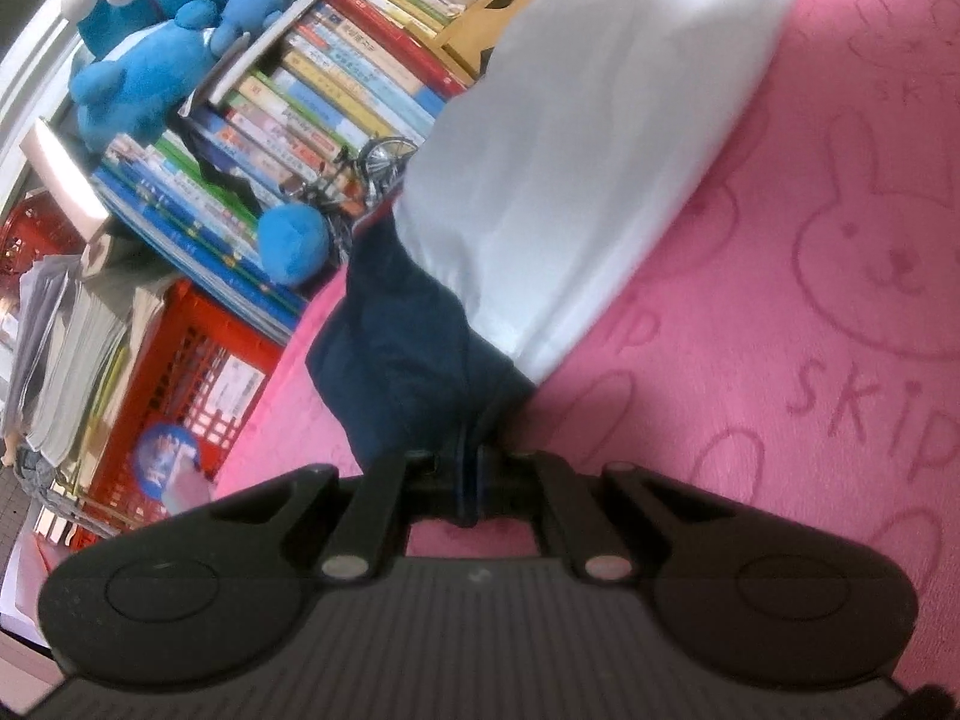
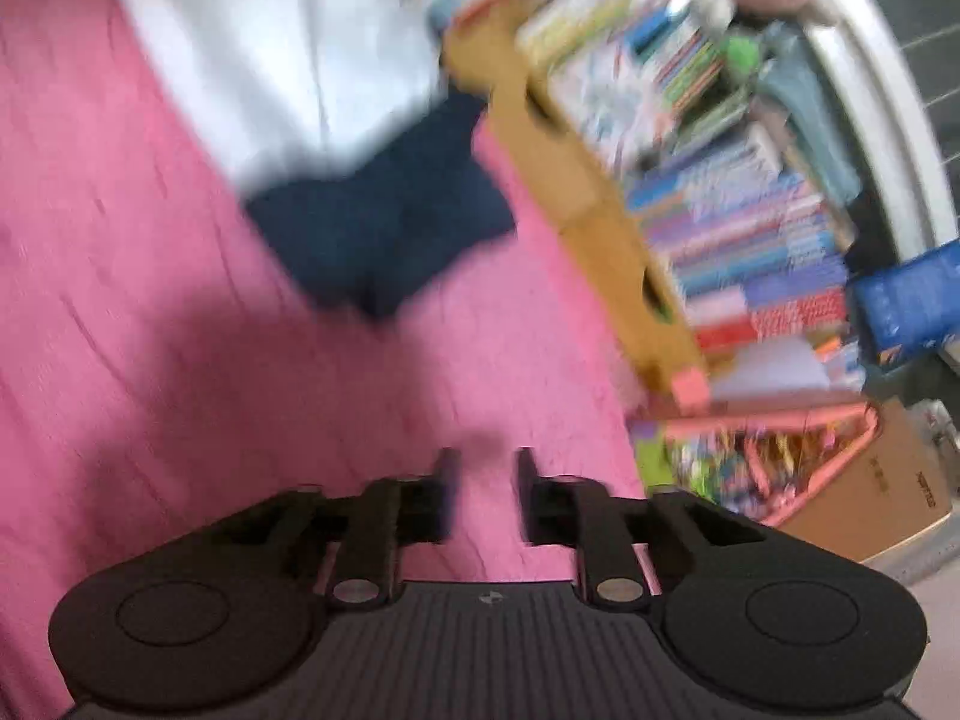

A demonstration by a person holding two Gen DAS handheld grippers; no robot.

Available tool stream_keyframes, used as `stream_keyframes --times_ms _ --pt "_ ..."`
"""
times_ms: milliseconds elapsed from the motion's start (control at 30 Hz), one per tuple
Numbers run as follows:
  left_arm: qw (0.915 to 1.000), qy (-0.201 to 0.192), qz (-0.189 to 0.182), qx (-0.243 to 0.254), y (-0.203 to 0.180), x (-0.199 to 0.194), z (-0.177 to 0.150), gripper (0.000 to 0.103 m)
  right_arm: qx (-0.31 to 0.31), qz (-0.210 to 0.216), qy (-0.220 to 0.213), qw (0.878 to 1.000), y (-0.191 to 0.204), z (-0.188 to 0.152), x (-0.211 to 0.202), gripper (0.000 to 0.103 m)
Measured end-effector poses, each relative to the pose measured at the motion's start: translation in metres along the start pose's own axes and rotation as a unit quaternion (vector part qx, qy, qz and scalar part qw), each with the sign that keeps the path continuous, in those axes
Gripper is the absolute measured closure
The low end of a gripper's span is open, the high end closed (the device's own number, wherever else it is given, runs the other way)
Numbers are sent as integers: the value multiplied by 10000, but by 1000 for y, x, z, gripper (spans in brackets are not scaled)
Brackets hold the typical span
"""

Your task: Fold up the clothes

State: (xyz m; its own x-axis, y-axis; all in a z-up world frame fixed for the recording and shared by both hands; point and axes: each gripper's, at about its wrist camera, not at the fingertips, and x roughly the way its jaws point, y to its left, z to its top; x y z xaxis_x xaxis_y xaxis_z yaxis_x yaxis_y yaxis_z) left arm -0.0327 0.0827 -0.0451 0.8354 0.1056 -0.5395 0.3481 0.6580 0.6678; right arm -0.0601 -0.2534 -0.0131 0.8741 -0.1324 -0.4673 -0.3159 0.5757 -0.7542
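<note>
Left fingers (image 1: 420,468) clamped on navy cuff (image 1: 465,480) of shirt (image 1: 558,180), spread over pink sheet (image 1: 750,330). Right gripper (image 2: 483,480) parted, gripping nothing, above sheet near shirt. Red crate (image 1: 174,396) beside bed, contents unclear; books (image 1: 288,138) stacked above.

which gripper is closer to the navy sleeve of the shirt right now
Left. The left gripper is shut on the navy sleeve. The right gripper is open above the pink blanket, apart from the sleeve.
</note>
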Motion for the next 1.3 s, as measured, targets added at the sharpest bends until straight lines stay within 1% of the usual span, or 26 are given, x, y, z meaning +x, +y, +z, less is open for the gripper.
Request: stream_keyframes --times_ms 67,100,167,200,233,300,333,433,467,500,533,567,600,633,667,733,800,867,933,1033,1067,1100,1167,1200,1233,1300 --pt "9999 37 -81 -114 4 0 1 101 -134 325 -685 9970 22 29 -22 37" --pt "9997 60 -156 -197 7 1 2 101 -254 496 -1028 9931 36 46 -32 32" --pt "9983 108 -364 -450 17 3 3 101 -562 824 -1608 9819 67 79 -46 27" --pt "9973 122 -446 -564 21 4 4 101 -731 999 -1913 9737 85 97 -53 23" --pt "9962 130 -518 -684 25 4 4 101 -851 1124 -2163 9661 101 113 -56 22" --pt "9940 131 -622 -888 30 5 3 100 -1058 1295 -2589 9513 136 147 -61 21" --pt "9932 120 -648 -957 31 5 2 100 -1115 1330 -2725 9464 150 162 -60 21" --pt "9917 90 -691 -1083 32 5 0 100 -1043 1348 -2851 9432 173 209 -52 32" --pt "9921 81 -674 -1051 31 4 0 100 -1069 1291 -2796 9454 179 220 -47 47" --pt "9926 72 -657 -1019 30 4 0 100 -1100 1226 -2728 9479 185 232 -42 66" --pt "9930 63 -640 -986 29 4 -1 100 -1207 1208 -2625 9497 190 239 -37 76" --pt "9941 55 -599 -902 26 3 -1 100 -1347 1154 -2560 9503 192 237 -33 81" --pt "9953 35 -547 -800 23 3 -1 100 -1490 1094 -2501 9504 194 235 -29 84" --pt "9964 4 -483 -697 20 3 -2 100 -1615 1007 -2461 9504 194 227 -26 91" --pt "9975 -48 -404 -578 17 2 -3 100 -1688 935 -2437 9504 192 215 -23 93" --pt "9990 -148 -259 -340 10 2 -6 100 -1781 762 -2295 9538 177 190 -10 93" --pt "9994 -200 -203 -195 5 2 -6 101 -2049 562 -2350 9485 163 164 -3 90" --pt "9996 -249 -154 -61 1 2 -6 102 -2334 381 -2384 9419 159 144 -4 90" --pt "9996 -169 -74 -191 6 5 -13 103 -2489 192 -2335 9398 154 127 0 89" --pt "9990 -18 128 -431 18 13 -27 103 -2161 -10 -1680 9618 127 104 23 89" --pt "9984 -16 133 -545 21 14 -30 103 -1988 -44 -1446 9693 117 97 30 88" --pt "9980 -14 109 -626 24 14 -30 103 -1772 12 -1297 9756 108 91 34 88" --pt "9975 132 365 -597 24 12 -25 90 -1574 123 -1269 9793 104 89 32 87" --pt "9973 103 460 -567 21 5 -21 88 -1587 167 -1315 9784 107 91 29 87" --pt "9971 43 540 -536 17 -4 -17 87 -1593 212 -1380 9773 111 95 27 88" --pt "9973 -251 429 -549 9 -29 -8 82 -1555 310 -1485 9761 118 99 19 89"
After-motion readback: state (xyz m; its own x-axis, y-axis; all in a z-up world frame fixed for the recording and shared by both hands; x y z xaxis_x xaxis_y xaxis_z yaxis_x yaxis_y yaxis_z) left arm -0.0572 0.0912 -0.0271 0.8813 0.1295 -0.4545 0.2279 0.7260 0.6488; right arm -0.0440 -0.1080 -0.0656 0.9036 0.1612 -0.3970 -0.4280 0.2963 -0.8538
